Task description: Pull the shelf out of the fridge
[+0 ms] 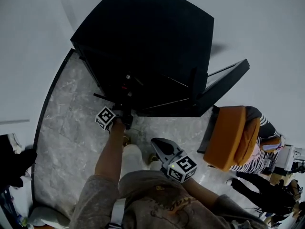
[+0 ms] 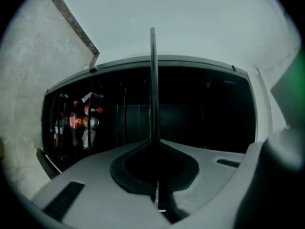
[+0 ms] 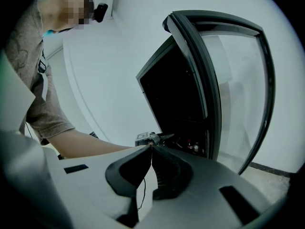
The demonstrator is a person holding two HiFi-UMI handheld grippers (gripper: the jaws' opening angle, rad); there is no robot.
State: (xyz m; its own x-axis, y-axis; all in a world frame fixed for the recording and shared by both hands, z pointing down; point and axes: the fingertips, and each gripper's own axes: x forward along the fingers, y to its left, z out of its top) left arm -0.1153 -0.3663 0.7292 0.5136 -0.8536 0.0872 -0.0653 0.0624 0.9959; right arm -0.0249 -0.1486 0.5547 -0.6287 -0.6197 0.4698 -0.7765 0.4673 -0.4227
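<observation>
Two hand-held grippers appear before a black fridge (image 1: 143, 42) whose glass door (image 1: 224, 85) stands open, beyond and to the right of both sets of jaws.

Left gripper (image 1: 125, 119): reaches to the open front of the fridge. In the left gripper view its jaws are pressed together on a thin dark bar, apparently the edge of the shelf (image 2: 152, 89). The bar enters the seam between the jaw tips and runs straight ahead of them, crossing the dark interior and passing above the fridge's top edge. Bottles (image 2: 76, 125) with red labels stand upright inside the fridge, beyond the jaws and to their left.

Right gripper (image 1: 161, 148): held well back from the fridge, close to the person's body. In the right gripper view its jaw tips meet, with nothing between them. The left gripper and the forearm (image 3: 90, 147) holding it lie just beyond these tips, and the door rises past them on the right.

Marble floor (image 1: 71, 128) lies beneath both grippers. A second person in a striped top (image 1: 259, 142) sits beside an orange chair (image 1: 228, 137), well to the right of the right jaws.
</observation>
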